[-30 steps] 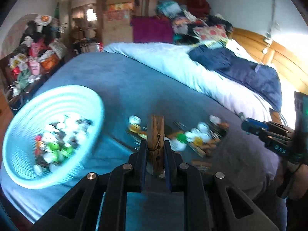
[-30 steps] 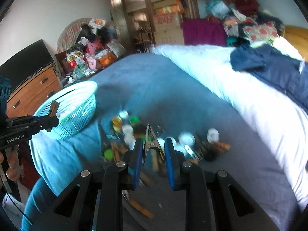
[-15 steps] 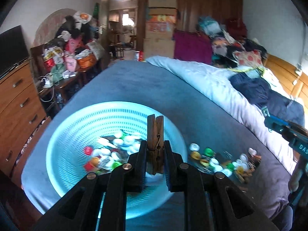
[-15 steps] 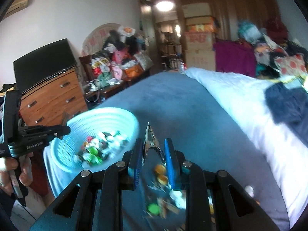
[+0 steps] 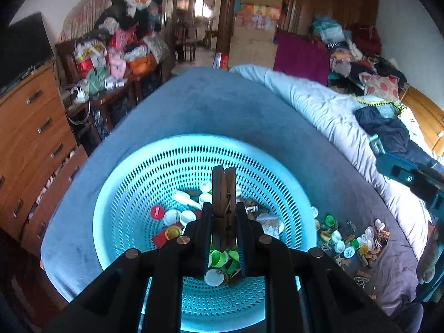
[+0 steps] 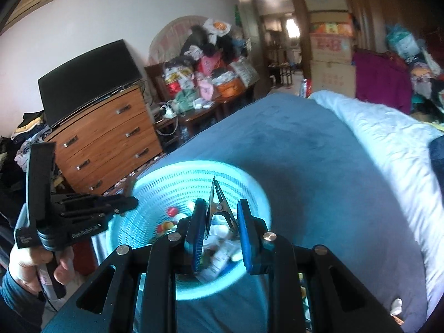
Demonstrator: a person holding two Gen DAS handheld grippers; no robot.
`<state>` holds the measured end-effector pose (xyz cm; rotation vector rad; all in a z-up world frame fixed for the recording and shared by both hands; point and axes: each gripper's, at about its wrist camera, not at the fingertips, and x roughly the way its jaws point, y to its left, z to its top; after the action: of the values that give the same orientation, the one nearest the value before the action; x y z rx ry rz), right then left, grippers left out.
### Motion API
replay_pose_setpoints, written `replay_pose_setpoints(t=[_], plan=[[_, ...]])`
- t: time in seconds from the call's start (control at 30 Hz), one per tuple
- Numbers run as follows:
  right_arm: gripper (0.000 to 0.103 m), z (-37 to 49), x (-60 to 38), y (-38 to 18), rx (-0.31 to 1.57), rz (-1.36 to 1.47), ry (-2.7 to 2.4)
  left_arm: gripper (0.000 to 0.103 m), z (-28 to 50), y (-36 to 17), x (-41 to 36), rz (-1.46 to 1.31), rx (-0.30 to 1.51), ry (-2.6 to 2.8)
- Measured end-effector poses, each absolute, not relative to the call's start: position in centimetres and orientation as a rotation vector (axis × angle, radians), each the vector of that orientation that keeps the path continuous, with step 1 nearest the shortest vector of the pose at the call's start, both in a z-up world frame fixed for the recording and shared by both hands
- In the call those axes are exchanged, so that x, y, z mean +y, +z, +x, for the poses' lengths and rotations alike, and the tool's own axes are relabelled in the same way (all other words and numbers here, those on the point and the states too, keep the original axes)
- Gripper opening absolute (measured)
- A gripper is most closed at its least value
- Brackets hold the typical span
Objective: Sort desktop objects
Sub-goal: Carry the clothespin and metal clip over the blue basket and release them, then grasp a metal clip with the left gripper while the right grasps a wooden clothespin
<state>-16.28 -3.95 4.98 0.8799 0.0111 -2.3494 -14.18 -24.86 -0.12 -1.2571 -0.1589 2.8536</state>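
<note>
Both grippers now over the basket [image 5: 133,183]: left gripper [image 5: 224,222] clamps a clothespin [image 5: 223,191], right gripper [image 6: 220,222] a metal clip [image 6: 217,202].

Legible text, one item: white lettering along the side of the black left gripper [image 6: 130,204] body, held by the hand [image 6: 36,266] just left of the turquoise basket [image 6: 249,183]; blurred, it appears to read "GenRobot.AI".

Cardboard boxes [image 6: 330,41] stacked beyond the basket by the doorway: red and orange printing, not readable.

Red cap [image 5: 156,211] inside the basket: pale marking, too small to read.
</note>
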Motion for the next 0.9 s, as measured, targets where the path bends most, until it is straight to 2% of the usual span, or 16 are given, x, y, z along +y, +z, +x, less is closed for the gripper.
replay_pose_setpoints(t=[0.23, 0.6, 0.67, 0.7, 0.73, 0.83, 0.9], plan=[[0.022, -19.1, -6.8, 3.7, -0.010, 0.983, -2.276, 0.017, -16.5, -1.6, -26.9, -1.345, -0.220, 2.790], [0.022, -20.3, -9.4, 1.9, 0.001, 1.015, -2.243, 0.017, -18.1, -2.4, -27.9, -1.379, -0.205, 2.787], [0.025, -20.4, -9.6, 1.7, -0.002, 1.015, -2.237, 0.028, -18.3, -2.7, -27.8, -1.389, -0.189, 2.792], [0.025, -20.4, -9.7, 1.6, -0.010, 1.008, -2.229, 0.041, -18.2, -2.7, -27.8, -1.389, -0.182, 2.807], [0.026, -20.4, -9.6, 1.6, -0.014, 1.003, -2.221, 0.047, -18.1, -2.6, -27.9, -1.376, -0.181, 2.830], [0.034, -20.3, -9.2, 2.0, -0.020, 0.983, -2.219, 0.047, -18.1, -2.4, -27.8, -1.366, -0.197, 2.839], [0.034, -20.3, -8.9, 2.3, -0.036, 0.967, -2.218, 0.047, -17.9, -2.1, -27.6, -1.353, -0.186, 2.843]])
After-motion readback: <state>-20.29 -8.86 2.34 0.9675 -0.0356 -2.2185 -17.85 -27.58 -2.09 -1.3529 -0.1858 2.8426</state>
